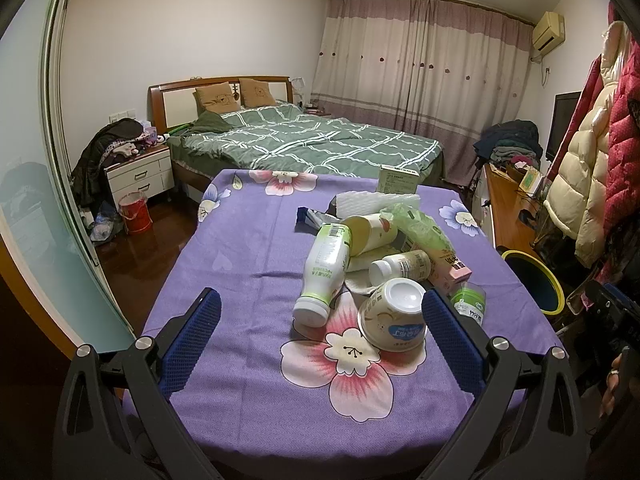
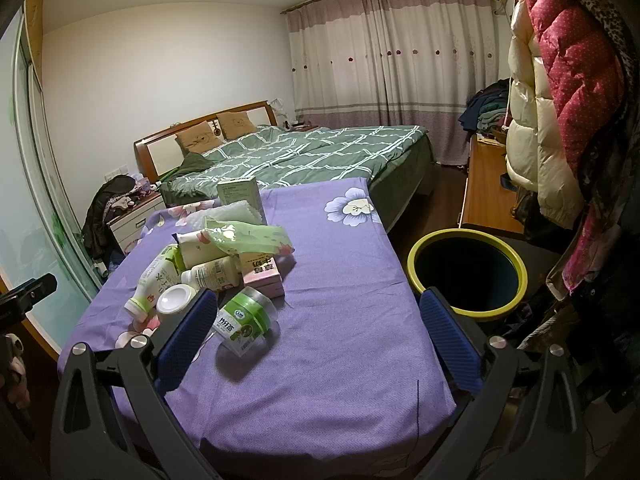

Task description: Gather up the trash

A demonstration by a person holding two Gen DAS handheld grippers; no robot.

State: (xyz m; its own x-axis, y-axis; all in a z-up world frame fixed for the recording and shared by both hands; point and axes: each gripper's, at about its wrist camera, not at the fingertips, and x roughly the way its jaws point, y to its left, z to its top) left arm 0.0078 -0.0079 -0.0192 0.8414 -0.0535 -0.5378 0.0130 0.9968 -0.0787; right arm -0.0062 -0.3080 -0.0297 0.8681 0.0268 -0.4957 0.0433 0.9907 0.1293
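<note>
Right now both tongs hover over a table (image 1: 248, 240) draped in a purple flowered cloth, each with its blue-padded jaws spread wide and nothing between them. Seen from the left wrist, the left tongs (image 1: 320, 314) frame a heap of trash in the middle of the table: an upturned paper bowl (image 1: 394, 316) sits just inside the right-hand pad, a white bottle with a green label (image 1: 324, 270) lies on its side beside it, and a smaller white bottle (image 1: 400, 266) lies behind the bowl. A paper cup (image 1: 370, 232) on its side, a crumpled green plastic bag (image 1: 420, 228), a pink carton (image 1: 450, 270), a white foam sheet (image 1: 368, 202) and a small upright box (image 1: 398, 178) fill the back of the heap. A clear cup with a green label (image 2: 244, 320) lies on its side nearest the right tongs (image 2: 316, 318), just beside their left pad. Off the table's right edge stands a dark bin with a yellow rim (image 2: 466, 274), open and near the right tongs' right pad. Behind the table is a bed (image 1: 312, 140) with a green checked cover, and padded coats (image 2: 560, 92) hang at the right.
</note>
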